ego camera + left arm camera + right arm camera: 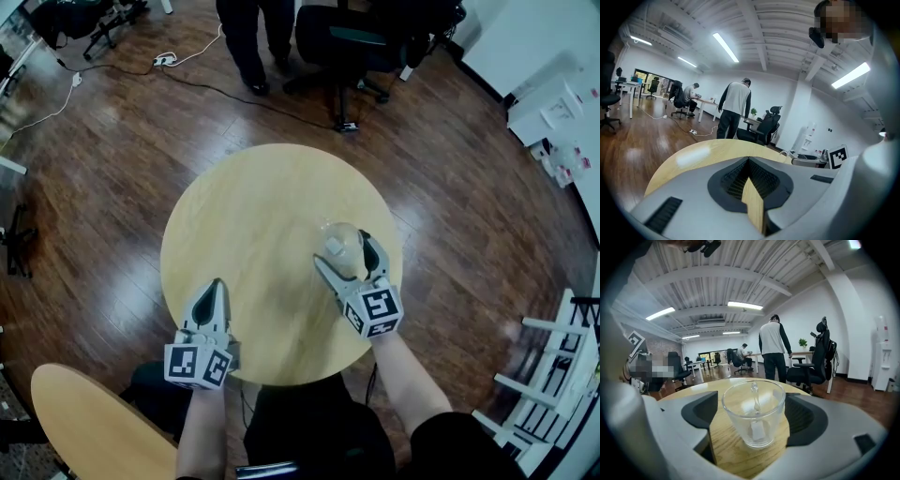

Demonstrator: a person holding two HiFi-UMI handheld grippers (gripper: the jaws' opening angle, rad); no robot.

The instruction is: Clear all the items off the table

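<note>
- Glass [753, 412] stood on table [246, 202], the 1 item left, not yet cleared.
- Right gripper [343, 249] was spread around it, pads not pressing.
- Left gripper [216, 285] was pressed together, empty.

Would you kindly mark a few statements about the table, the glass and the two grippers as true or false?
1. The glass cup stands upright on the round table. True.
2. The right gripper has lifted the cup clear of the table. False: the cup stands on the wood between its open jaws.
3. The left gripper is shut with nothing in it. True.
4. Several other items lie on the table. False: the cup is the only item on it.
</note>
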